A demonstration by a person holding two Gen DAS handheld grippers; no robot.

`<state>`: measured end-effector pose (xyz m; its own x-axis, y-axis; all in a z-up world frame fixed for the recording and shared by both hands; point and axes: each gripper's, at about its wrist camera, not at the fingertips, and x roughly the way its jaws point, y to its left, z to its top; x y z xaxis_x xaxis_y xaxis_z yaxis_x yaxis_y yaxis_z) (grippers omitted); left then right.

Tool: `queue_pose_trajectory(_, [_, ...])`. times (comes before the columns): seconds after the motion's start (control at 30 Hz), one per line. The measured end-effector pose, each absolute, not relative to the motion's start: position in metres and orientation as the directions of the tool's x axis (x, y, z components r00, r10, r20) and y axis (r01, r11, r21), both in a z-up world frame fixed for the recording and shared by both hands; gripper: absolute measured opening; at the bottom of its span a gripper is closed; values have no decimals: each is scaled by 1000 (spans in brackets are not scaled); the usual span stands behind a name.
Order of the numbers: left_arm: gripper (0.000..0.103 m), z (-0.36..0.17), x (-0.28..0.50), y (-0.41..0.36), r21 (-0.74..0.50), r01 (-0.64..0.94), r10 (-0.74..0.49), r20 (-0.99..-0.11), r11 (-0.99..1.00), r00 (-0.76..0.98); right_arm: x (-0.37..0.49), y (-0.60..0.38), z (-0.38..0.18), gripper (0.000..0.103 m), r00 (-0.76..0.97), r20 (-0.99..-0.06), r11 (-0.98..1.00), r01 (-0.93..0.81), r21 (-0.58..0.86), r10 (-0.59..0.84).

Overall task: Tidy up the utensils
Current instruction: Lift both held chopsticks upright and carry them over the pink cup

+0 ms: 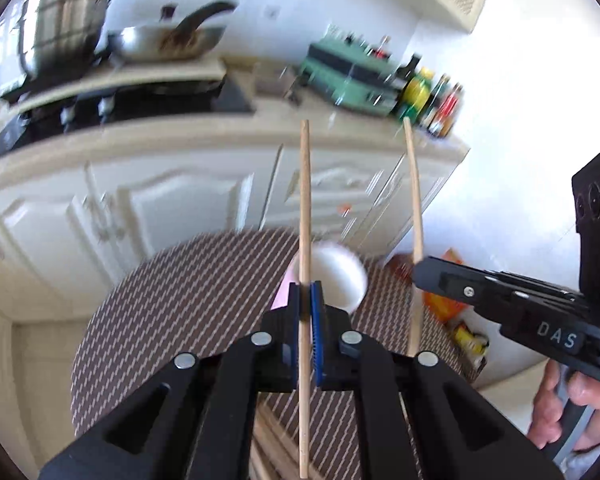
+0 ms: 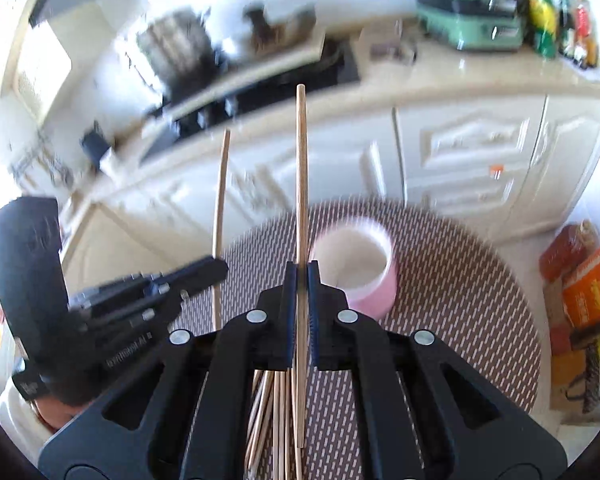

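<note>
Tongs (image 1: pixel 305 300) grip chopstick (image 1: pixel 305 200); cup (image 1: pixel 340 276) behind.

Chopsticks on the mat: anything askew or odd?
Yes. The loose chopsticks lie fanned and crossing on the woven mat, not bundled. One chopstick is in the left gripper, another in the right gripper; the pink cup looks empty.

Pot (image 1: pixel 66 24) and pan (image 1: pixel 168 38) on stove smeared by motion blur; contents unreadable. Bottle labels (image 1: pixel 440 100) beside green appliance (image 1: pixel 356 76) illegible. Pink cup (image 2: pixel 356 268) soft-edged, interior not visible, near side blocked by right tool (image 2: pixel 301 280). Loose chopsticks (image 2: pixel 274 420) on tabletop (image 2: pixel 460 280) partly behind tool body, lower ends cut by frame edge; count indeterminate. Hand (image 1: pixel 572 408) on right tool handle cropped at frame border. Orange boxes (image 2: pixel 588 284) on floor: print too small.
</note>
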<state>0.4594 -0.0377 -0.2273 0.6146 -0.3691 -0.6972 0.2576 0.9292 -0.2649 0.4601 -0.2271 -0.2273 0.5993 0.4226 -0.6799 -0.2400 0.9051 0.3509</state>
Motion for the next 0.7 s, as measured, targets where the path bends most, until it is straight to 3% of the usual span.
queue_pose_trajectory(0.37, [6, -188, 509, -78, -264, 283, -386, -573, 922, 723, 511, -248, -190, 6, 765, -521, 915, -227, 333, 379])
queue_pose_trajectory(0.7, [6, -219, 546, -85, -269, 234, -349, -557, 934, 754, 541, -250, -210, 6, 789, -501, 924, -216, 314, 355])
